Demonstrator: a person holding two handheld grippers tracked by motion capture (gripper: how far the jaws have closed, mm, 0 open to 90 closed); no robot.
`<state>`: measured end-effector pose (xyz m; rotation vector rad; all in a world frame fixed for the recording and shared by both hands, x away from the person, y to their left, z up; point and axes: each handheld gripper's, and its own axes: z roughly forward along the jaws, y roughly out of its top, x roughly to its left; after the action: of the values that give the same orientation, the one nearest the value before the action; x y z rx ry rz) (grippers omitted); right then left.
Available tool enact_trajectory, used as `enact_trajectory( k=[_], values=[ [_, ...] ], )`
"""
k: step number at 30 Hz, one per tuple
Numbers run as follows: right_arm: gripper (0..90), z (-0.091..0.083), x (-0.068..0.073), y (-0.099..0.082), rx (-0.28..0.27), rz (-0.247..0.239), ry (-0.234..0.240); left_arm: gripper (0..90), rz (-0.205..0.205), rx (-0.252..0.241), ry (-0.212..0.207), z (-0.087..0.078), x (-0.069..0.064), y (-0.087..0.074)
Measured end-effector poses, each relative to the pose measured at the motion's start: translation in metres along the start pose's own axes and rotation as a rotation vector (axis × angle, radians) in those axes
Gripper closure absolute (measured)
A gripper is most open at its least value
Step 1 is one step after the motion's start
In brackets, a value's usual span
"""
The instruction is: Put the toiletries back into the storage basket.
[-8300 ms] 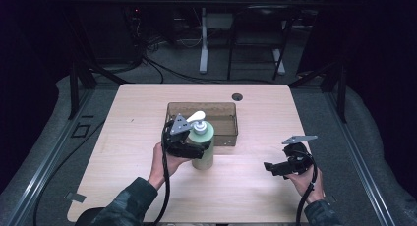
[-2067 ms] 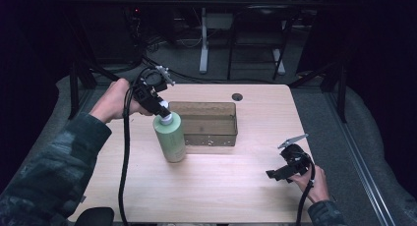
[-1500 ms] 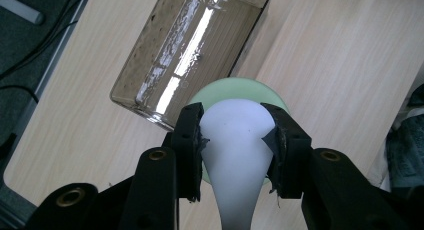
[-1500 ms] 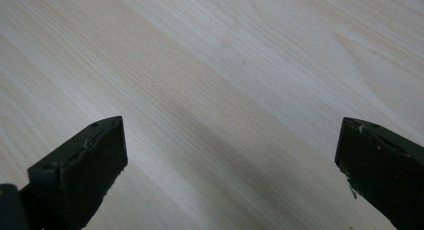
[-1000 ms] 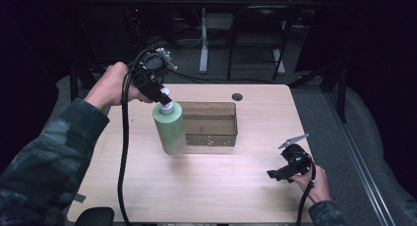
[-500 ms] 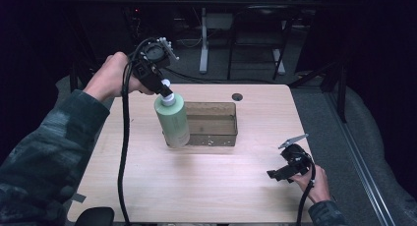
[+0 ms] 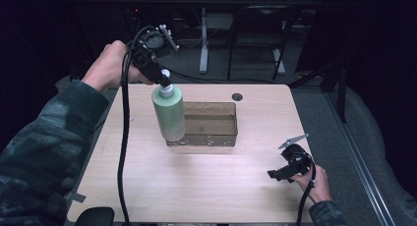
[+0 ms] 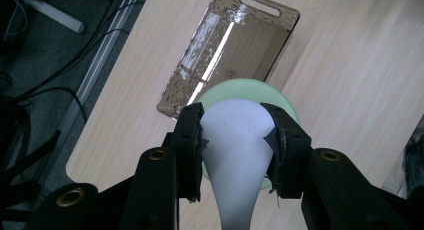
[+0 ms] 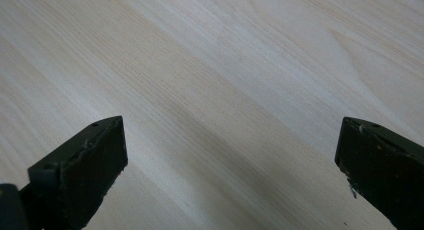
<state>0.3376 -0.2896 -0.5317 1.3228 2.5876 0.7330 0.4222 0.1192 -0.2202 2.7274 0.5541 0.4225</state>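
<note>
A pale green pump bottle point(image 7: 169, 113) hangs upright in the air over the table's left half, just left of a clear brown bin point(image 7: 216, 132). My left gripper point(image 7: 162, 81) is shut on the bottle's white pump head point(image 8: 235, 145), pointing down from above. In the left gripper view both black pads press the white head, with the green bottle shoulder point(image 8: 280, 97) below it and the bin point(image 8: 240, 45) farther down. My right gripper point(image 7: 278, 174) rests low at the table's front right, held by a hand. Its jaws stand wide apart over bare wood point(image 9: 225, 90), nothing between them.
The wooden table point(image 7: 206, 186) has a round cable hole point(image 7: 237, 97) at its back edge. The brown bin holds nothing visible. Cables trail from both grippers. Dark floor, table legs and chair bases lie behind the table.
My left gripper has lifted the bottle a little higher and slightly toward the bin. The right gripper has stayed where it was.
</note>
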Motion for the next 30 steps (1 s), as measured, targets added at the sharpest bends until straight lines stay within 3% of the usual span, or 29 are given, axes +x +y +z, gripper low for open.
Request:
enact_trajectory(
  k=[9, 30],
  values=[
    [0.0, -0.001, -0.001, 0.0, 0.001, -0.002, -0.001, 63.1, -0.021, -0.003, 0.026, -0.003, 0.009, 0.005],
    [0.0, -0.001, 0.0, 0.0, -0.004, 0.002, -0.004, 63.1, -0.046, 0.01, 0.037, 0.006, 0.025, 0.023]
  ],
)
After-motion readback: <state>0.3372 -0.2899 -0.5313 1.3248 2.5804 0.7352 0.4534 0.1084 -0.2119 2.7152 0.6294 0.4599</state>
